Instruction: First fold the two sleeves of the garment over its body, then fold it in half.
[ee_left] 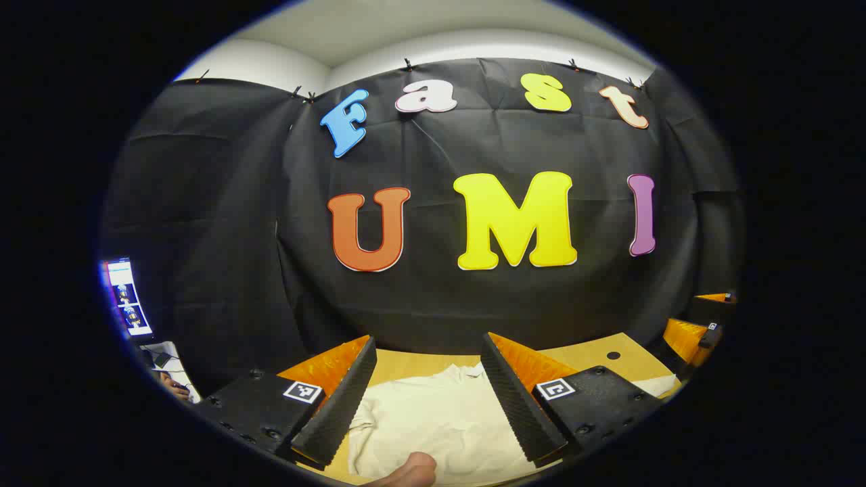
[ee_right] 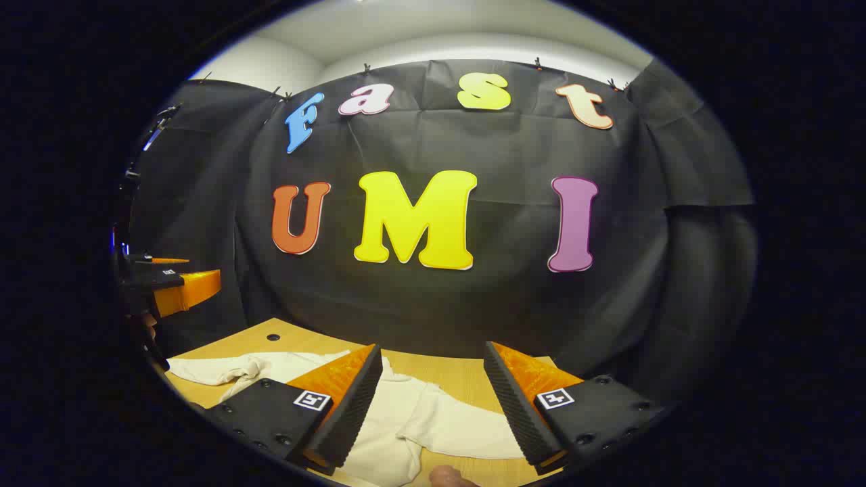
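Your left gripper [ee_left: 426, 399] and your right gripper [ee_right: 429, 402] both hang with jaws spread wide, grasping nothing. The cream soft cloth garment [ee_left: 433, 423] lies flat on the light wooden table [ee_right: 460, 375] under them (one sleeve [ee_right: 216, 368] stretches toward the table's left side).

- The garment [ee_left: 433, 419] is cut off by the bottom edge of the left gripper view, and the fingers [ee_left: 338, 406] cover its 2 sides.
- The screen [ee_left: 127, 297] at the left edge is too small to read.
- In the right gripper view, the other gripper [ee_right: 179, 287] is cut off at the left edge.
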Demonstrator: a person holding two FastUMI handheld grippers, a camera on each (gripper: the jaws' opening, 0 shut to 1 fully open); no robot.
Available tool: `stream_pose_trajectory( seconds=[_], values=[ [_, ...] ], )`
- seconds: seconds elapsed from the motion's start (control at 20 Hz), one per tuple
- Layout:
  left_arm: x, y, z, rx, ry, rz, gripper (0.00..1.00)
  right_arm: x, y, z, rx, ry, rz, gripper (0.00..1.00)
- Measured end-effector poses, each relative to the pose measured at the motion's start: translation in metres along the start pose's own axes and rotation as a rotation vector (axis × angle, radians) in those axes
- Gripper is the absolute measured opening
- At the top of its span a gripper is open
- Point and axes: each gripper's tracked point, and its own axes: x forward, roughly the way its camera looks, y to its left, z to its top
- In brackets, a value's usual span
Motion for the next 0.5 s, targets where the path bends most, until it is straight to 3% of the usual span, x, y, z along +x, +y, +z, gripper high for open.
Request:
stream_pose_trajectory(
  seconds=[0.2,0.5],
  values=[
    [0.001,-0.005,-0.007,-0.010,0.022,-0.011,0.99,0.003,-0.014,0.003,-0.004,-0.013,-0.055,0.94],
    [0.010,0.000,-0.006,0.002,0.012,-0.092,0.99,-0.006,0.006,0.012,-0.028,-0.045,-0.120,0.94]
  ],
)
